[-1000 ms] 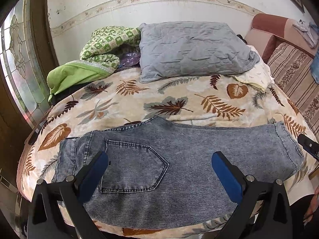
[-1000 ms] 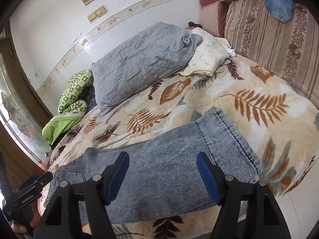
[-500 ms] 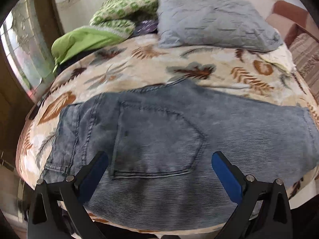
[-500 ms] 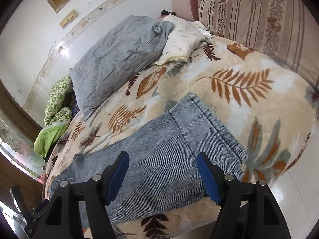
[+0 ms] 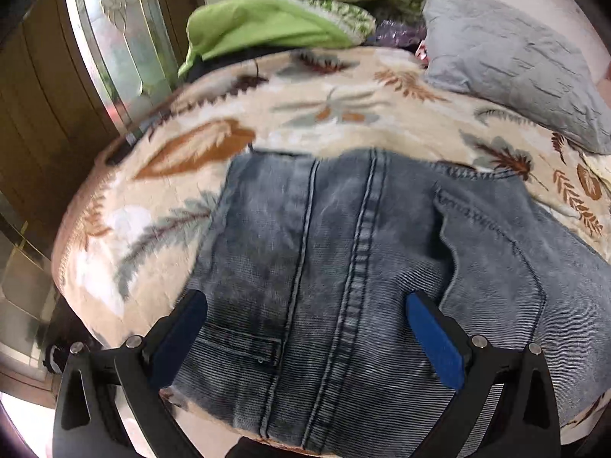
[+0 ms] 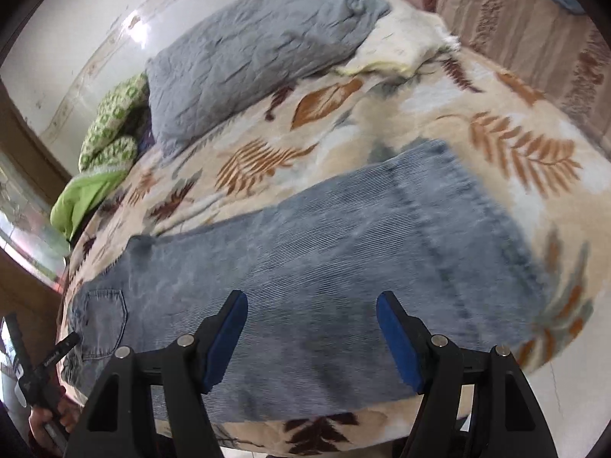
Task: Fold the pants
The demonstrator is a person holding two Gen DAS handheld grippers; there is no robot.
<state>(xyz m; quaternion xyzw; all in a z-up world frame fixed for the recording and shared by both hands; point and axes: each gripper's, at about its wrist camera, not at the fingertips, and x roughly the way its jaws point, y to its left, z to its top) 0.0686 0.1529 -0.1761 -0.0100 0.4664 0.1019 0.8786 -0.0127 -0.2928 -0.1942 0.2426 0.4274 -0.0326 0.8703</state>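
Grey-blue denim pants lie flat along the front edge of the bed, folded lengthwise with the back pocket up. My left gripper is open, close over the waistband end with its blue pads wide apart. The pants also show in the right wrist view. My right gripper is open over the leg, near the hem end. Neither holds anything. The left gripper also shows at the far left of the right wrist view.
A leaf-print blanket covers the bed. A grey pillow, a cream cloth and green bedding lie at the back. A glass door stands left. A striped sofa stands right.
Both grippers have moved down and closer to the pants. The left one has shifted left, toward the waistband; the right one has closed in on the leg. Both stay open.
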